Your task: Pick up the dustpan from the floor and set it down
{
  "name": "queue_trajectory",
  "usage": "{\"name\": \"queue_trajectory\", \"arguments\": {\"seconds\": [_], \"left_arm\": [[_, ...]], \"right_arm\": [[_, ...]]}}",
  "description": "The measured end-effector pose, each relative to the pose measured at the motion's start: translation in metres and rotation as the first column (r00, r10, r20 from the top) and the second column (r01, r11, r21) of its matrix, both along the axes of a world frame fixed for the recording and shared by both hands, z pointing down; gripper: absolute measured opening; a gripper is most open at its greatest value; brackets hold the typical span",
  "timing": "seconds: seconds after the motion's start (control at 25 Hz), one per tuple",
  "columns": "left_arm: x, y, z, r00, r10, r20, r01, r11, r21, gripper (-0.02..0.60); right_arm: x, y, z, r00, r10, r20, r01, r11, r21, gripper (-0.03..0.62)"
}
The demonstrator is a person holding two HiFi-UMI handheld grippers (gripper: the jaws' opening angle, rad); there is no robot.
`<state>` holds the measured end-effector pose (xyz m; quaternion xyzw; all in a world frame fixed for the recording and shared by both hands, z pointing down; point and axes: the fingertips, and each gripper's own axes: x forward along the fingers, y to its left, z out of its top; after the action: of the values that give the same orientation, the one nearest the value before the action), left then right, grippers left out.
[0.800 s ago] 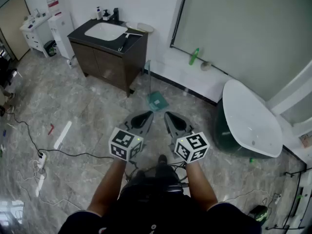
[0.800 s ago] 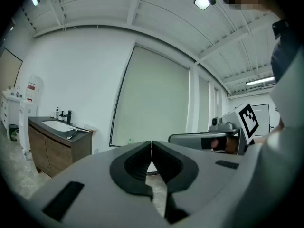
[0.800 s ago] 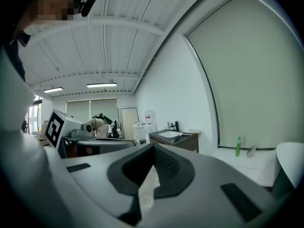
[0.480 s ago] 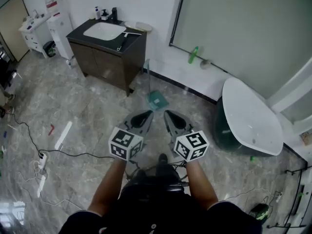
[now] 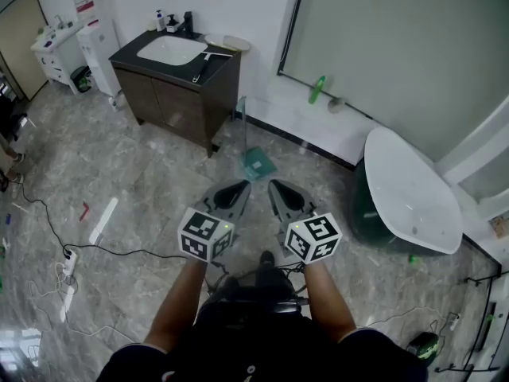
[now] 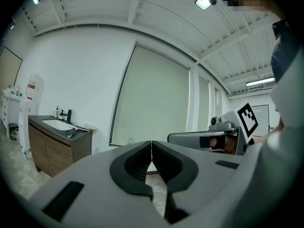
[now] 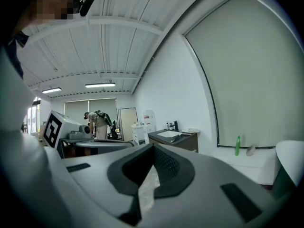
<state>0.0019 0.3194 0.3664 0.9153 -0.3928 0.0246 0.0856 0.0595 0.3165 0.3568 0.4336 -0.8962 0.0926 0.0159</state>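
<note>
Lying beyond right gripper [image 5: 276, 188]: dustpan [image 5: 257, 165]

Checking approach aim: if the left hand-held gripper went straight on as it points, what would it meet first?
Likely open air up to the white wall: the left hand-held gripper points nearly level, above the dustpan on the floor; depth is unclear.

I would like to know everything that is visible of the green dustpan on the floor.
The dustpan has a small teal-green pan, plastic by its look, lying on the grey marbled floor, and a long thin pale handle that rises nearly upright from it. In the head view it stands by the right end of the dark vanity cabinet, close to the white wall. Nothing but the floor appears to touch it. Finer details are too small to tell.
</note>
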Motion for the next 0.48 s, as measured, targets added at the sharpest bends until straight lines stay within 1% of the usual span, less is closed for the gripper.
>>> {"name": "queue_trajectory", "arguments": {"seconds": [0.48], "left_arm": [[-0.012, -0.016, 0.007, 1.0, 0.009, -0.012, -0.009, 1.0, -0.005, 0.015]], "right_arm": [[-0.007, -0.017, 0.007, 1.0, 0.022, -0.021, -0.022, 1.0, -0.007, 0.006]]}}
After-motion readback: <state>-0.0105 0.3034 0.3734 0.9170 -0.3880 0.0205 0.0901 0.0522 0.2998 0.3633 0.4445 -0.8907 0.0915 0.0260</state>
